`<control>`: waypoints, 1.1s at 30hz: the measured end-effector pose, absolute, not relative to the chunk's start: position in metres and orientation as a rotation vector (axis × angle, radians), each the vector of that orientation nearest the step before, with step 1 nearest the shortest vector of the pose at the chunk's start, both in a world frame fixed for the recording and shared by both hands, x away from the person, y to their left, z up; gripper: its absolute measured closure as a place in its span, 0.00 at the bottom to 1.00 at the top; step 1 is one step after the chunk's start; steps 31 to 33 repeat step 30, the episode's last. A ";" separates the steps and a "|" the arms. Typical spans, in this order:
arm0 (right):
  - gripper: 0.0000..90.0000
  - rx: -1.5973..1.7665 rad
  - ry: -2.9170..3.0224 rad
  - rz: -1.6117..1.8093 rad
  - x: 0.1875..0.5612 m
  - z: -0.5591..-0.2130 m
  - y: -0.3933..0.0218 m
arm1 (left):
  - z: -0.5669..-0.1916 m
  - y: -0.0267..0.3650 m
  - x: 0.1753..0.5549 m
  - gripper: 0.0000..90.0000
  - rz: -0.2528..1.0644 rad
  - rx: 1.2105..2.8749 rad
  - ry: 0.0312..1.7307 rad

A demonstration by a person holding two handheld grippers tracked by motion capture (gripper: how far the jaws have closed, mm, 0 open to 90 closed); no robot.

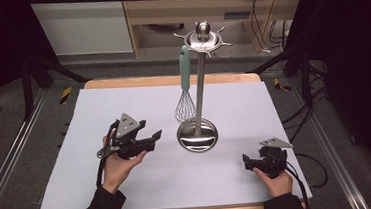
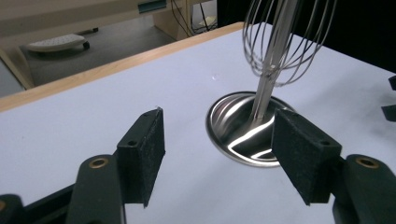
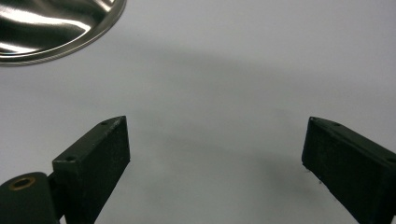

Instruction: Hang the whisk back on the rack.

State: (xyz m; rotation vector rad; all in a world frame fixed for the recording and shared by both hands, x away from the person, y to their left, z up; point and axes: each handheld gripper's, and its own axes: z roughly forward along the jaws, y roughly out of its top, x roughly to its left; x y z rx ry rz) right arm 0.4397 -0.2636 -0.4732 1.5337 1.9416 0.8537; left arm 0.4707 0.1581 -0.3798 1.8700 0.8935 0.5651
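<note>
High view, from the left: the left gripper (image 1: 151, 136) hovers with jaws wide and nothing between them, pointing at the steel stand (image 1: 197, 134). The whisk (image 1: 184, 92) hangs from the stand's top ring, its teal handle partly hiding the rim. Right gripper (image 1: 246, 161) gapes empty. White table (image 1: 130, 189) cover; dark room edges swallow detail.

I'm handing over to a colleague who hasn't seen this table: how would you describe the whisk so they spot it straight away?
Start at the white table top and find the tall steel utensil stand with its round mirror base near the middle. The whisk hangs from the stand's top ring, on the left side of the pole. Its pale green handle and wire balloon head mark it out.
</note>
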 end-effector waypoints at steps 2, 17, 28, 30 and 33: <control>0.09 1.536 1.941 0.854 0.440 -0.473 -0.264 | -0.385 0.164 0.469 0.37 0.567 1.871 0.908; 0.09 1.552 1.929 0.841 0.438 -0.475 -0.269 | -0.431 0.212 0.462 0.34 0.586 1.882 1.094; 0.09 1.566 1.919 0.811 0.437 -0.478 -0.273 | -0.447 0.251 0.454 0.33 0.623 1.841 1.206; 0.09 1.573 1.917 0.812 0.437 -0.478 -0.273 | -0.448 0.256 0.454 0.33 0.632 1.831 1.216; 0.09 1.573 1.917 0.812 0.437 -0.478 -0.273 | -0.448 0.256 0.454 0.33 0.632 1.831 1.216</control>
